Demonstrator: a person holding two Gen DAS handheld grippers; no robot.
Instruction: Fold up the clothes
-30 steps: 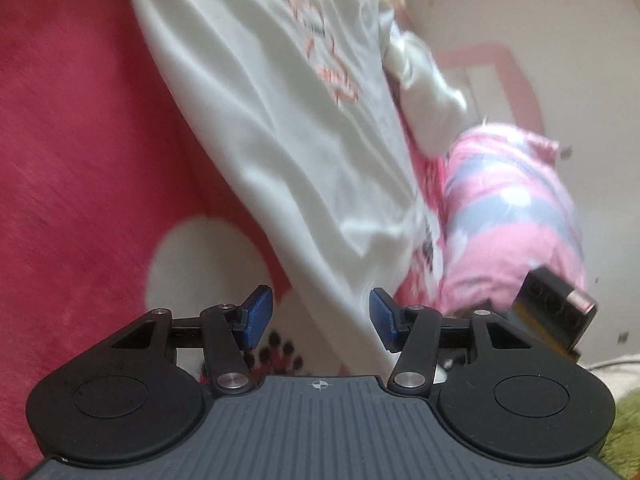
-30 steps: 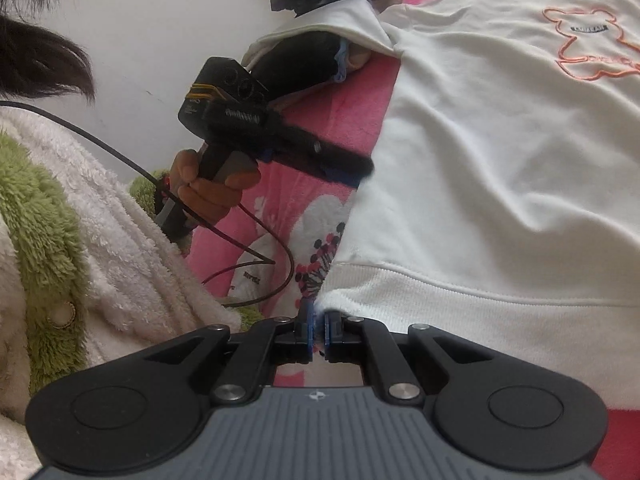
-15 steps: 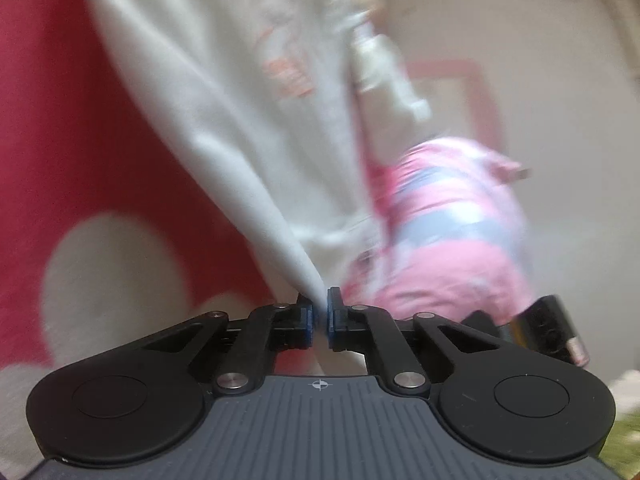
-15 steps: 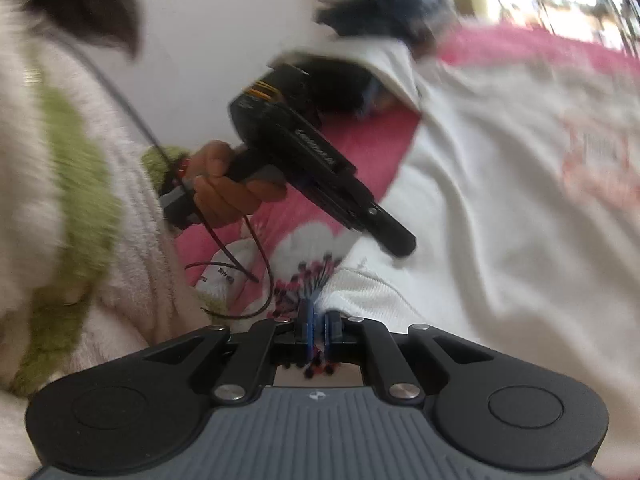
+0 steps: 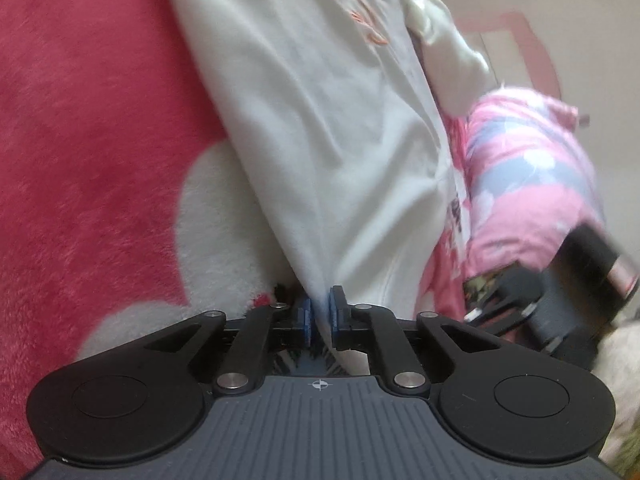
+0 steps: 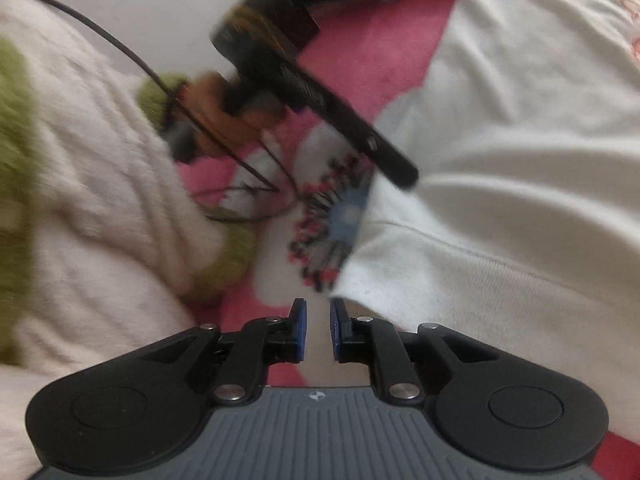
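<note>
A white sweatshirt with an orange print lies spread over a pink blanket. My left gripper has a corner of the sweatshirt's hem between its blue pads. The cloth fills the narrow gap, and the jaws are opening slightly. In the right wrist view the sweatshirt fills the right side, with its ribbed hem corner just above the right pad. My right gripper is opening with only bedding showing between its pads. A hand holds the left gripper's black body at the sweatshirt's left edge.
A pink and blue quilt is bunched at the right of the bed, with a white garment behind it. The person's fluffy cream and green sleeve fills the left of the right wrist view. A black cable runs across it.
The left gripper, open a second ago, has closed on the hem corner and sunk a little. The right gripper, shut on the hem before, has let it go and its pads have parted.
</note>
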